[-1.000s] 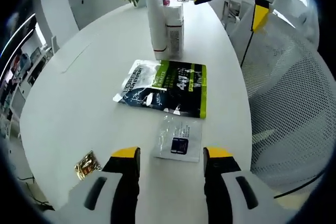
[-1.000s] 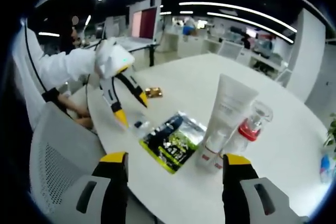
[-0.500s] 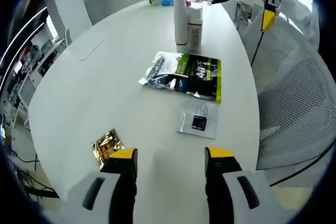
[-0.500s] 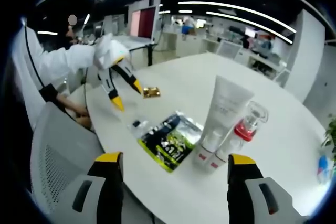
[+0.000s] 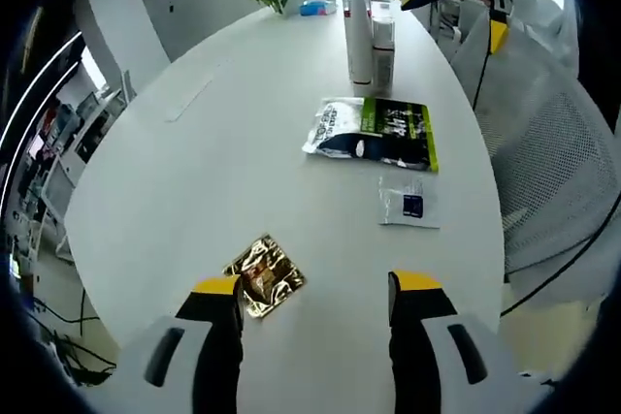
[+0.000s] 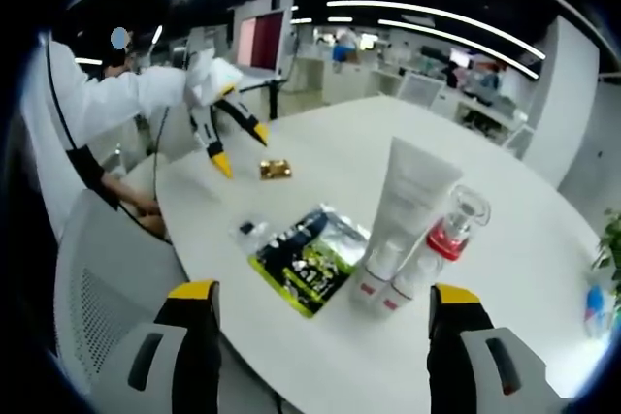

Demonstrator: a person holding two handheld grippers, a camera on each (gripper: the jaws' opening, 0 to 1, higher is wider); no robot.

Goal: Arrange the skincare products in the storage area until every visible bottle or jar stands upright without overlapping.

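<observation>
- Left gripper view: my left gripper (image 5: 315, 288) has its jaws wide open and holds nothing.
- My landmark is the green and black pouch (image 5: 374, 131), which lies flat on the white table (image 5: 175, 191).
- Just past the pouch, on its far side, the white tube (image 5: 358, 34) stands up straight. A small group of bottles (image 5: 383, 41) stands right beside it.
- On the near side of the pouch lies a small clear packet (image 5: 408, 206), flat on the table.
- Nearer to me than the pouch, close by my left jaw, lies a shiny gold sachet (image 5: 263, 275).
- Far beyond the pouch, up in the air, I see my right gripper (image 5: 475, 7), open with nothing in it.
- Right gripper view: my right gripper (image 6: 315, 302) has its jaws spread wide with nothing between them.
- The pouch (image 6: 309, 261) is on the table (image 6: 505, 269), and the tube (image 6: 403, 210) stands just beside it, touching the red-collared pump bottle (image 6: 448, 235).
- On the other side of the pouch from the tube are the clear packet (image 6: 250, 233) and the gold sachet (image 6: 275, 170).
- My left gripper (image 6: 233, 143) hangs open above the table near the sachet.
- I think the bottles and tube are already upright, so the flat packs are the step in hand.
- Next I would lower the left gripper onto the gold sachet and close gently, because it is thin and slippery.
</observation>
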